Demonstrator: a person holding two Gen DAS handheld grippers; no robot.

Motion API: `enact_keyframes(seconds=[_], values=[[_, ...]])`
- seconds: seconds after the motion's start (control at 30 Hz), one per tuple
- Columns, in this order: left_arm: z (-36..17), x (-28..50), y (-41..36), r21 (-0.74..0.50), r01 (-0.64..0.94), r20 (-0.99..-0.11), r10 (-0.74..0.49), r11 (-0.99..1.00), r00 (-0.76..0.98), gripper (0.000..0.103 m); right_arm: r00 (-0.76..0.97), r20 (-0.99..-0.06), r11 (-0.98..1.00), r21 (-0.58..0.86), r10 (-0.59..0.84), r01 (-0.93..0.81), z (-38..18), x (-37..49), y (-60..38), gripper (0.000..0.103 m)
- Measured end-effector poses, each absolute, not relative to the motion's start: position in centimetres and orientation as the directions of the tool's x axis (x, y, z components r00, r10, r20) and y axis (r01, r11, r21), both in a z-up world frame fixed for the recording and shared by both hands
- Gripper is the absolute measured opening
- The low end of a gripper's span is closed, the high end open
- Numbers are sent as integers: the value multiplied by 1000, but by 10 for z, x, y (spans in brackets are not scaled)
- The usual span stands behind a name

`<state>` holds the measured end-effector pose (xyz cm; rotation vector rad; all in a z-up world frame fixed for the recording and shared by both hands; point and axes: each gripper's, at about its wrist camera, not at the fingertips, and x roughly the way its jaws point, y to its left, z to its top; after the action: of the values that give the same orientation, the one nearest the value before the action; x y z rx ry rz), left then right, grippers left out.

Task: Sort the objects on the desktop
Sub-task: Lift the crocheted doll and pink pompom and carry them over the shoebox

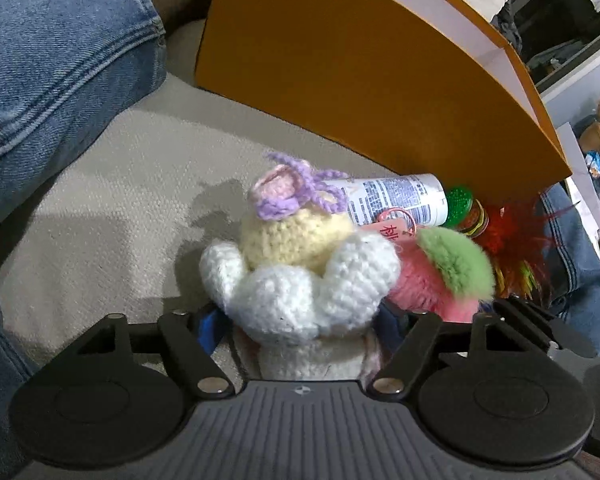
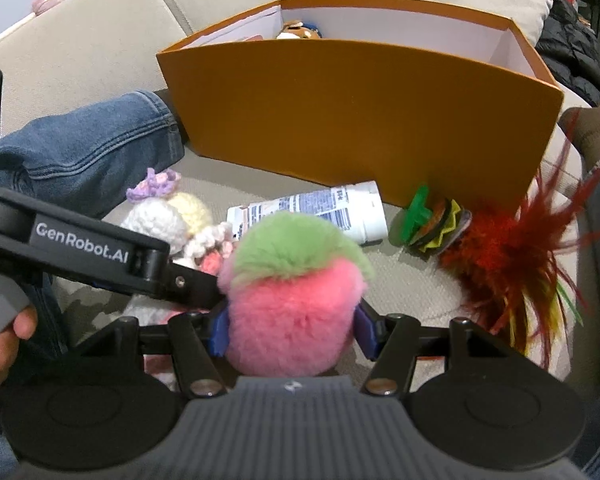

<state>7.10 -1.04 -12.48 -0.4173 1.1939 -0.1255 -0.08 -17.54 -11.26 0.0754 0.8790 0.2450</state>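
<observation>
Left gripper (image 1: 302, 320): jaws closed on crocheted doll (image 1: 300, 264). Right gripper (image 2: 294, 330): jaws closed on pink-green pompom (image 2: 294, 312). Both toys sit side by side, touching. Beyond them: white tube (image 2: 320, 210), burger toy (image 2: 436, 226), feather toy (image 2: 512, 264), orange box (image 2: 360, 120), on beige sofa (image 1: 120, 200).

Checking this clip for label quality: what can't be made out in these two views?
- Left wrist view: the left gripper fingers are hidden behind the crochet doll, so contact is unclear.
- Right wrist view: the orange box front wall hides most of its contents; only a brown toy peeks out.
- Both views: print on the white tube is too small to read.
- Right wrist view: the pink plush covers the right gripper pads.
</observation>
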Motion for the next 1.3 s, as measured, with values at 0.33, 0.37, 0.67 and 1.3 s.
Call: enact_keyframes(seconds=[0.33, 0.37, 0.67, 1.3], values=[[-123, 66, 3, -420, -128, -855, -344, 899, 388, 74, 653, -732, 975, 74, 196, -210, -123, 6, -158, 48], [-122, 65, 3, -420, -126, -854, -345, 899, 389, 74, 658, -727, 974, 69, 197, -216, -123, 4, -158, 47], [-97, 51, 10, -471, -78, -812, -398, 878, 427, 72, 713, -657, 966, 95, 244, -242, -98, -17, -163, 46], [16, 99, 6, -474, 126, -683, -454, 871, 571, 72, 824, -448, 938, 150, 346, -313, 14, 26, -193, 46]])
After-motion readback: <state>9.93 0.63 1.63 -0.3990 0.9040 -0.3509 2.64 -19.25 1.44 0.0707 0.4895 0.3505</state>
